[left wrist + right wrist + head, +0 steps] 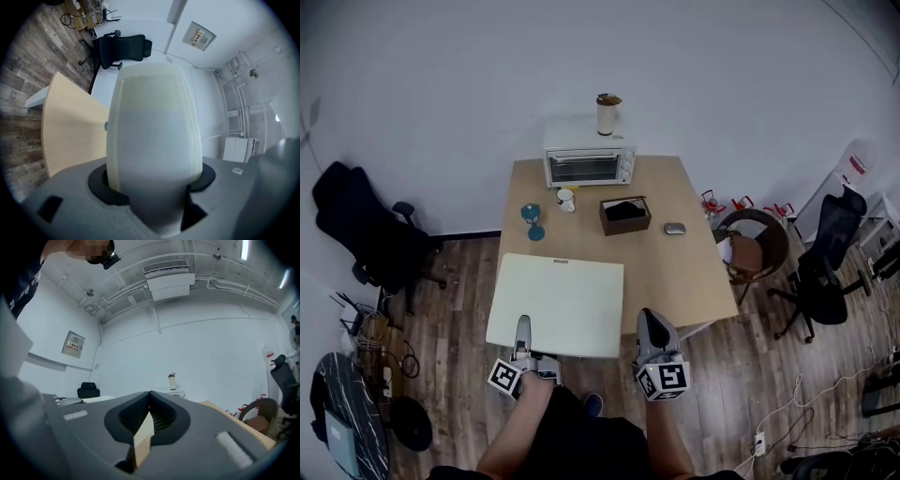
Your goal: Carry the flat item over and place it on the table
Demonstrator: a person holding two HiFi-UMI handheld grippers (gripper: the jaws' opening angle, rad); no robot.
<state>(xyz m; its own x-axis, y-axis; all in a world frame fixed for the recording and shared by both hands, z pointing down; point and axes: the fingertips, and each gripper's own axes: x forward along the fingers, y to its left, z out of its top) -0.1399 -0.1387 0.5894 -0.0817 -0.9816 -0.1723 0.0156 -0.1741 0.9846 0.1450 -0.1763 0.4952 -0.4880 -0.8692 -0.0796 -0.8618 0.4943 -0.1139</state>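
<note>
In the head view, a flat cream board (558, 300) lies level over the near left corner of the wooden table (675, 262), its near edge past the table's rim. Whether it rests on the top or hangs just above is hard to tell. The left gripper (523, 330) and the right gripper (651, 324) each clasp that near edge. Farther back on the table stand a toaster oven (589, 165) with a cup (607, 114) on it, a mug (566, 200), a dark box (624, 215) and a mouse (674, 229).

In the left gripper view, the jaws are clamped on the board (152, 126), which fills the gap. The table (70, 126) shows beyond, and a black office chair (123, 50).

In the right gripper view, the jaws pinch the board's edge (143, 437), seen end-on as a thin tan strip.
</note>
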